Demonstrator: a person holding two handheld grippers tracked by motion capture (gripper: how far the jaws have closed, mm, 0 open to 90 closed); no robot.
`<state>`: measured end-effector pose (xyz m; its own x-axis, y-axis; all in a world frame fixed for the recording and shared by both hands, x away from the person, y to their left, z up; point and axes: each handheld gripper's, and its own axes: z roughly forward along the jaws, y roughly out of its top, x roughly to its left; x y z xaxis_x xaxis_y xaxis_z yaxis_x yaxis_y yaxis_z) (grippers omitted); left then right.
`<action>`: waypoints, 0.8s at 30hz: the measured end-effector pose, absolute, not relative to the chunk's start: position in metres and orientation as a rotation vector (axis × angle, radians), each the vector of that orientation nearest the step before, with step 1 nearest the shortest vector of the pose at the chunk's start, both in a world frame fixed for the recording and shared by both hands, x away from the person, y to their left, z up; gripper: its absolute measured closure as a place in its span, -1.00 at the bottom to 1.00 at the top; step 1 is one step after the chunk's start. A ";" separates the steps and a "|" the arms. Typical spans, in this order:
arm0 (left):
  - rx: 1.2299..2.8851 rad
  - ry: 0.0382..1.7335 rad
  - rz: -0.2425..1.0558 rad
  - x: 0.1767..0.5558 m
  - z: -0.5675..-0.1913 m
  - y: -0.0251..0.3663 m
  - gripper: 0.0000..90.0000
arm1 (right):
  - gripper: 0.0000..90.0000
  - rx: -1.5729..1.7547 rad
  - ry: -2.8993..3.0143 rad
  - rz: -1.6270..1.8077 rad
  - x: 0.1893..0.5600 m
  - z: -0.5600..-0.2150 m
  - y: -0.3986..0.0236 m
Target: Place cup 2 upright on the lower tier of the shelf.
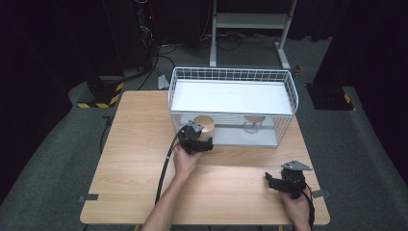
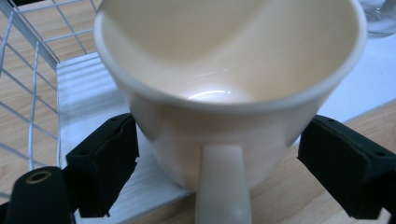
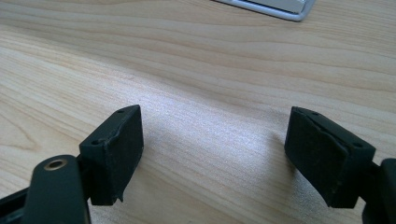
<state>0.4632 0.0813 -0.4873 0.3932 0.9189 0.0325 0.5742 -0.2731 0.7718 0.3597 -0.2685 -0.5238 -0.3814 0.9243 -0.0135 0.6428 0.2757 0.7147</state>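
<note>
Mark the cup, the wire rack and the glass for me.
cup [image 2: 224, 112], left gripper view, on its front wall just under the rim.
wire rack [image 1: 231, 72], high view, on its back top rail.
glass [image 1: 253, 120], high view, on its bowl inside the rack.

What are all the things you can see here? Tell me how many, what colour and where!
cup: one, cream, at the rack's front left edge, between the left gripper's jaws
glass: one, clear, on the rack's lower level, to the right
rack: one, white wire, at the table's far side
table: one, light wood, under everything
stand: one, white, on the floor behind the table
left gripper: one, black, around the cup, left pad touching, right pad apart
right gripper: one, black, open over the table's near right
</note>
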 end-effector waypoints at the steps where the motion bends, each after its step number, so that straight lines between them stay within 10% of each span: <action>1: 1.965 1.274 0.642 0.462 -0.488 0.082 -0.68 | -0.56 1.411 2.122 0.881 0.360 -0.524 -0.269; 24: 1.952 1.337 0.659 0.469 -0.496 0.079 -0.38 | -0.56 1.411 2.121 0.881 0.360 -0.524 -0.269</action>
